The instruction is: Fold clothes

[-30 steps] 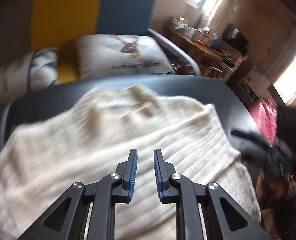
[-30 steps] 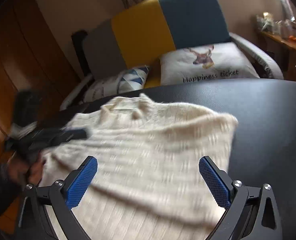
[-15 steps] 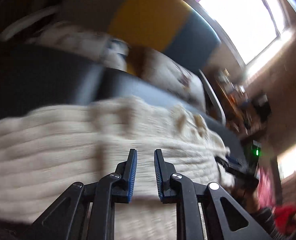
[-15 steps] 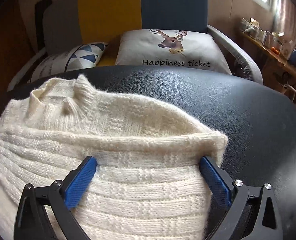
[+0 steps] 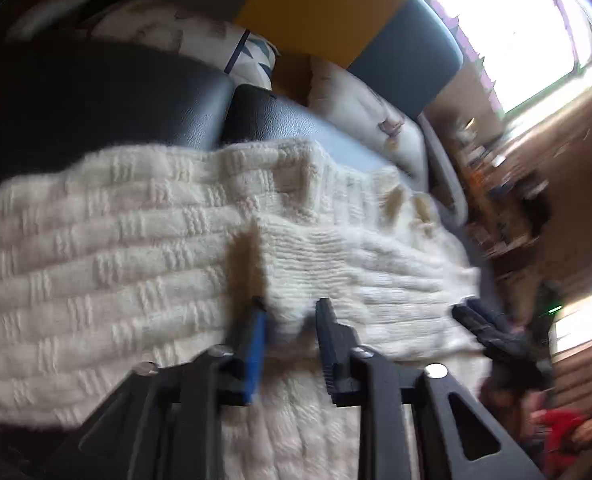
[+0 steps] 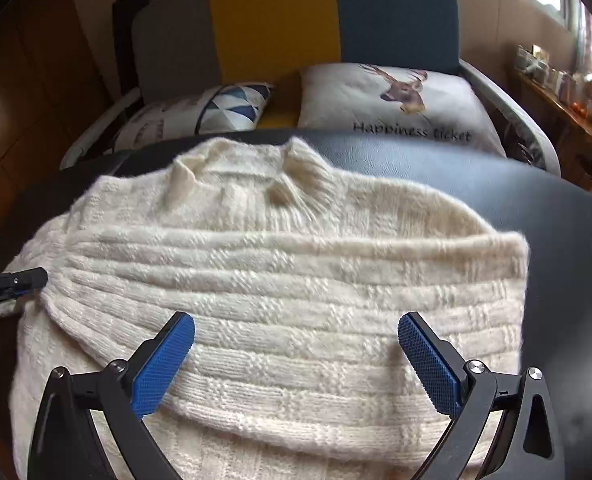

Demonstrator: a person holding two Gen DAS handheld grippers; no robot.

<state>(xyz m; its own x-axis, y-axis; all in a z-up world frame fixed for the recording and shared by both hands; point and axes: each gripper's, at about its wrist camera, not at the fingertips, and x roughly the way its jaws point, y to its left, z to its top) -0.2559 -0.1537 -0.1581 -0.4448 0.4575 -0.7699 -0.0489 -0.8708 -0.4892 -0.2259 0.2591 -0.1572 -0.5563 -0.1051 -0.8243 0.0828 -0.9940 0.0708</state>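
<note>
The deer cushion (image 6: 399,104) reads "Happiness ticket" below the stag's head

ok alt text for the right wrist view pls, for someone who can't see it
A cream cable-knit sweater lies partly folded on a black leather surface, with the open blue-padded right gripper just above its near half. Behind stand a deer-print white cushion and a grey, yellow and teal sofa.

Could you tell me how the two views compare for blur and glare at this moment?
Left wrist view: motion-smeared, especially the right side, and the window is blown out white. Right wrist view: much sharper, the sweater knit and the deer cushion lettering readable, with only mild brightness top right; both bend toward the edges.
</note>
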